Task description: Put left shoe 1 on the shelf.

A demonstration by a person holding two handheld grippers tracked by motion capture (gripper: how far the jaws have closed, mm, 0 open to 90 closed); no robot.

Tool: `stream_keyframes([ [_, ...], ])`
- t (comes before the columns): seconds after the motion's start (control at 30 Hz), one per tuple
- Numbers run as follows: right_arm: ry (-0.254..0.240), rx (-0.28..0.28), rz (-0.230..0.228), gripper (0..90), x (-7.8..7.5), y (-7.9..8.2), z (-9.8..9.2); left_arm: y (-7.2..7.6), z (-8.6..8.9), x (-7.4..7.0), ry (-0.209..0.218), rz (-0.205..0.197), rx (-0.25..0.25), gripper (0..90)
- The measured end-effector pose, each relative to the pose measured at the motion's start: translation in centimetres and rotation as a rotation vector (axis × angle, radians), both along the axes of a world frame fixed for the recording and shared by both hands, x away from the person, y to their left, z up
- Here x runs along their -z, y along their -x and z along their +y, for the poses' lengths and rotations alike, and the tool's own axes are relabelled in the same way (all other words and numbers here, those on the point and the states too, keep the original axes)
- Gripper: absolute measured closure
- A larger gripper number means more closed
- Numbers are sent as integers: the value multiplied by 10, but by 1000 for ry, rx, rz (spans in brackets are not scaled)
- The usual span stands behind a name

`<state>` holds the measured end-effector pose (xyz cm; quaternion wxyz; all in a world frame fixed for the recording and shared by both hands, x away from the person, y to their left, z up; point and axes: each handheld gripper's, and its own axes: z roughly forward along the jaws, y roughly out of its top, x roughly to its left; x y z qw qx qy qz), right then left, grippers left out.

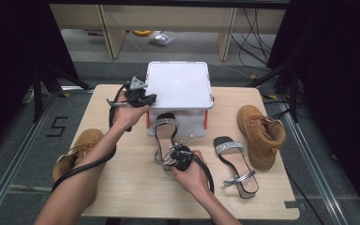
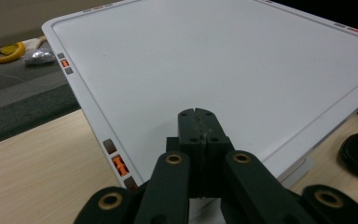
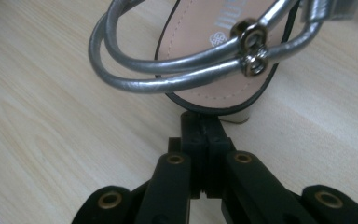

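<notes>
On table | white box (image 1: 178, 84) lidded | both claws closed, empty

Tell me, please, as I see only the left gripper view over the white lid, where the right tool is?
Observer: The right tool is shut, its tip right at the heel of a silver-strapped sandal.
Operator: Is there a matching sandal?
Observer: Yes, a second sandal lies on the table, to the right of the first.
Operator: Any other shoes?
Observer: A tan boot sits on the table's right side, and another boot at its left edge.
</notes>
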<state>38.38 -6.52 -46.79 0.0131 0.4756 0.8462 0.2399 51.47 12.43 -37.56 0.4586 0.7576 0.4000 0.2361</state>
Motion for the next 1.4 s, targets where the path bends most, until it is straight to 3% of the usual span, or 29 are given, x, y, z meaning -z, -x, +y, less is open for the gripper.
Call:
stream_keyframes([
  [0.03,-2,-26,-22,900,0,-2,0,0,0,0,1,1,0,897],
  [0.1,-10,-6,-25,900,-2,-1,2,0,0,-1,-4,6,-2,897],
  [0.13,-6,-32,-59,900,-3,-4,2,0,0,0,-2,7,-3,897],
  [0.27,-18,9,-49,900,-5,-6,4,0,0,0,-3,6,-3,897],
  [0.4,-20,28,-109,900,-4,-10,3,0,0,-1,-6,10,-4,897],
  [0.43,-21,6,-125,900,-5,-12,2,0,0,-1,-6,10,-4,897],
  [0.63,-33,36,-127,900,-7,-17,4,0,0,-1,-5,11,-5,897],
  [0.7,-48,70,-82,900,-10,-18,6,0,0,-1,-4,11,-4,897],
  [0.73,-31,37,-128,900,-7,-19,5,0,0,-1,-5,11,-4,897],
  [0.77,-39,47,-112,900,-8,-19,6,0,0,-1,-4,10,-2,897],
  [0.93,-46,47,-115,900,-9,-20,10,0,0,-1,-4,11,-4,897],
  [1.13,-38,45,-158,900,-8,-26,11,0,0,-1,-5,12,-4,897],
  [1.4,-36,58,-178,900,-8,-36,14,0,0,-1,-1,14,0,897],
])
